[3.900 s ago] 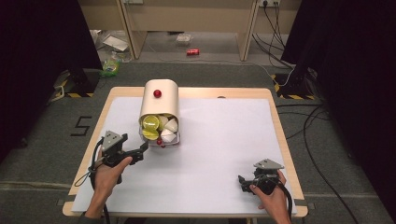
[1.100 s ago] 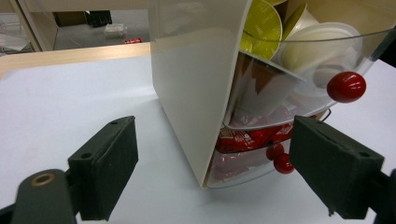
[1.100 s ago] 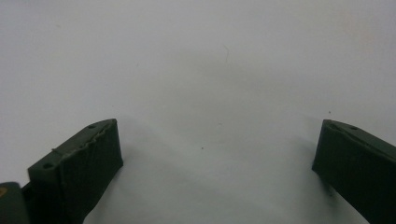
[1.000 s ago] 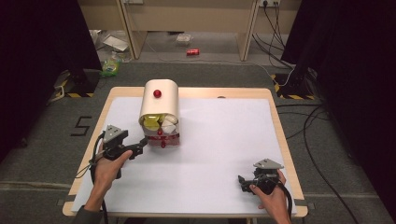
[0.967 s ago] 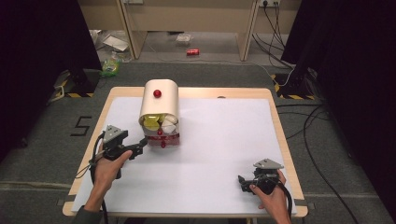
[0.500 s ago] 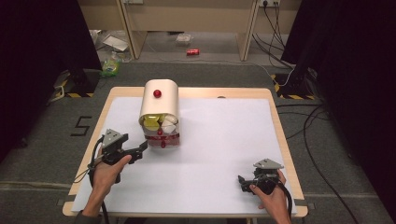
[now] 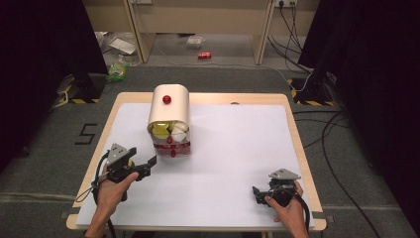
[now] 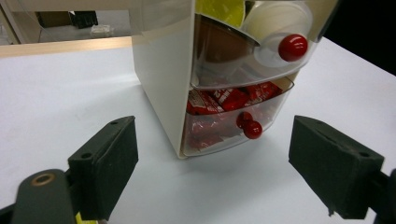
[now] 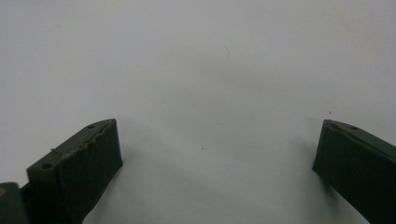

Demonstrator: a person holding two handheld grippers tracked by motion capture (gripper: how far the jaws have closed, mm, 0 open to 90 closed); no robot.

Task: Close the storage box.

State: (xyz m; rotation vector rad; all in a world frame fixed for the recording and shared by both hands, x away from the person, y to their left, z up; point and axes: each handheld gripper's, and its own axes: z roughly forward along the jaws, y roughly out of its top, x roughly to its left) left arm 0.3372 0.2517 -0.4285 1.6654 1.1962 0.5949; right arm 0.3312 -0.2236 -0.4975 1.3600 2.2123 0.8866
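Left claw [image 7: 148,163] near the table's [image 7: 237,148] left edge, toward the front-left corner, held in a hand [image 7: 111,186]; jaws spread wide with nothing between them, aimed at the small drawer unit [image 7: 169,119]. Cream drawer unit standing left of centre, closer to the far edge, just beyond the left claw and apart from it. Upper clear drawer [image 8: 243,51] with a red knob [image 8: 293,47], holding yellow and white items, possibly cups or lids, hard to tell. Lower clear drawer [image 8: 229,123] filled with red wrapped packets [image 8: 219,100], fronted by a second red knob [image 8: 252,129]; both drawers slightly proud of the casing. A third red knob [image 7: 167,99] on the rounded top of the unit. Right claw [image 7: 255,192] near the front-right corner, held in the other hand [image 7: 287,210]; jaws likewise wide apart, empty, over bare white table surface.
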